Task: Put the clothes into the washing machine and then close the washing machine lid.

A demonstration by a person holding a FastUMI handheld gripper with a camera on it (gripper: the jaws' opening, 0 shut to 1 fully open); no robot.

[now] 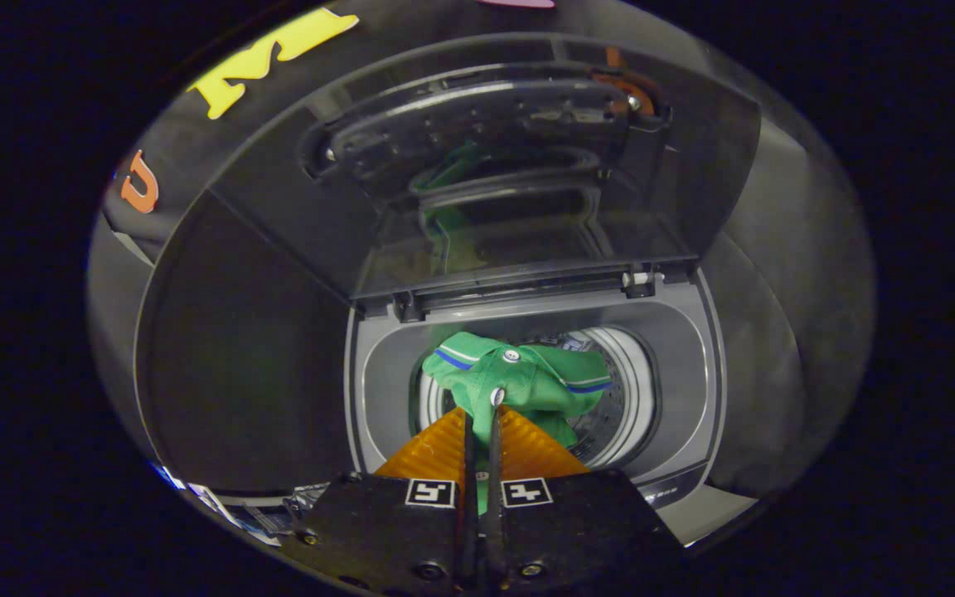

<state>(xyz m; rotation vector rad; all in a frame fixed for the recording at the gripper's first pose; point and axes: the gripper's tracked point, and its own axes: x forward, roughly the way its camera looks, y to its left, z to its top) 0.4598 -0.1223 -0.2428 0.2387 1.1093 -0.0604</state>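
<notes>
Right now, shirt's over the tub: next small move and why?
Probably lower a little further, then open. The gripper has its orange fingers shut on the green shirt, which hangs bunched above the washing machine's drum opening, not yet down inside. The lid stands raised behind, so nothing blocks the drop.

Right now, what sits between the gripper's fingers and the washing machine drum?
In the gripper view, the green shirt is pinched between the gripper fingers and hangs over the open drum, under the raised lid; nothing else lies between.
</notes>
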